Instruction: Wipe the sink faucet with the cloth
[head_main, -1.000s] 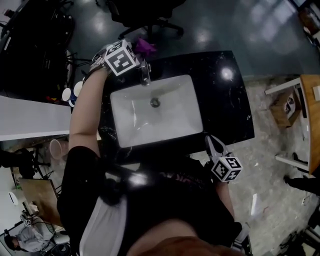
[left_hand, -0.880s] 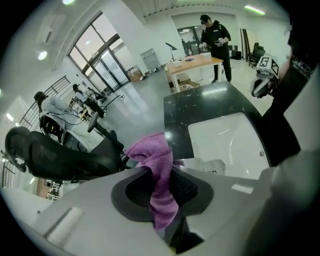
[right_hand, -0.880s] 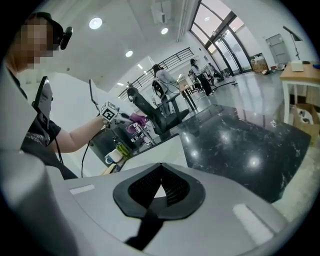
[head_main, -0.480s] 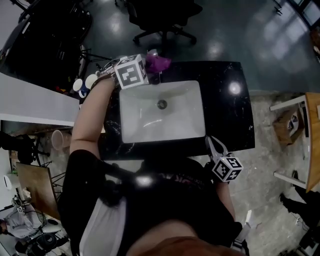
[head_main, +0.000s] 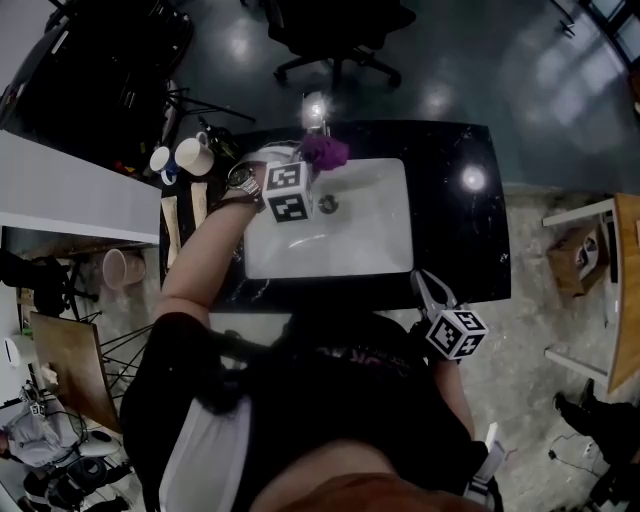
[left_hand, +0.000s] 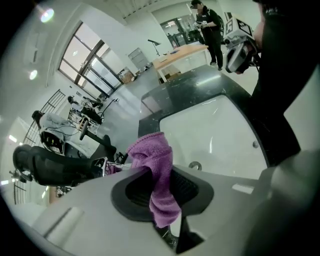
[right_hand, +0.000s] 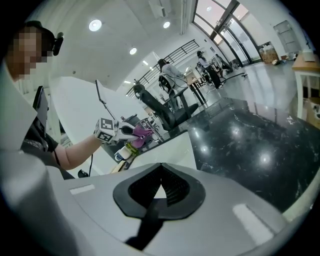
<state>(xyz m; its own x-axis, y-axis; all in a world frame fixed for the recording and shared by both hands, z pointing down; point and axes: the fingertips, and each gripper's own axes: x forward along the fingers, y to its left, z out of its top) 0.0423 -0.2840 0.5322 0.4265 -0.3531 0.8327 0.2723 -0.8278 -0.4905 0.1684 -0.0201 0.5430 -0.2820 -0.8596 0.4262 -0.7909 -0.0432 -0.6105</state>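
The left gripper (left_hand: 159, 192) reaches over the back of the white sink (head_main: 370, 235), pointing steeply down. Its jaws are clamped on the purple cloth (left_hand: 150, 155) and have just opened a little further, with the cloth pinched between the pads. One bunched end of the cloth sticks out past the fingertips and the other end hangs back between the jaws. The cloth sits at the sink's back rim, just beside the chrome faucet (head_main: 318, 118); whether it touches the metal I cannot tell.

The right gripper (head_main: 422, 283) hangs at the near right corner of the sink, over the front edge of the black table (head_main: 455, 240). Its jaws are together with nothing between them, and it is well apart from the cloth and faucet.

Two mugs (head_main: 180, 156) stand at the table's left end, near the left forearm. A dark office chair (head_main: 335, 35) stands on the floor beyond the table.
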